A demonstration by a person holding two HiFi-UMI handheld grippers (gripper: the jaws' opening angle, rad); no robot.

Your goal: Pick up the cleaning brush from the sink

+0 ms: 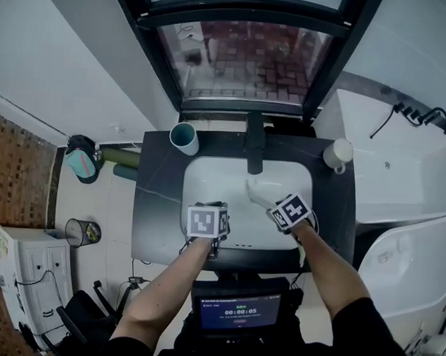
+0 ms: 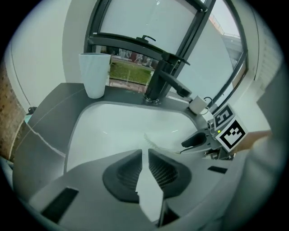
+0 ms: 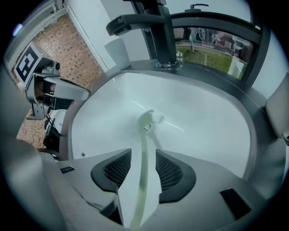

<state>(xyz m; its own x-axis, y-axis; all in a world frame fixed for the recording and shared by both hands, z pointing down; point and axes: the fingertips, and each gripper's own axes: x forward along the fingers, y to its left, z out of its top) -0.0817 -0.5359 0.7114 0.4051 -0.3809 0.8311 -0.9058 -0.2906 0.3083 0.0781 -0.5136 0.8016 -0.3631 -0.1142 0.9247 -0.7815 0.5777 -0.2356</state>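
Note:
The cleaning brush (image 1: 253, 191) is pale, with a long thin handle, and lies in the white sink (image 1: 208, 182). In the right gripper view its handle (image 3: 142, 153) runs up between the jaws to the brush head (image 3: 146, 122). My right gripper (image 3: 143, 160) is open, with a gap on each side of the handle. In the head view the right gripper (image 1: 272, 206) hangs over the basin's right half. My left gripper (image 1: 212, 232) hovers at the basin's front edge. Its jaws (image 2: 144, 155) are shut to a thin slit with nothing between them. The left gripper view shows the brush's bristles (image 2: 151, 141) just ahead.
A black faucet (image 1: 254, 145) stands at the back of the dark countertop (image 1: 156, 208). A teal cup (image 1: 184, 138) sits at the back left, a white mug (image 1: 338, 153) at the back right. A white tub (image 1: 405, 187) lies right of the counter; a wire bin (image 1: 82, 232) stands on the floor at left.

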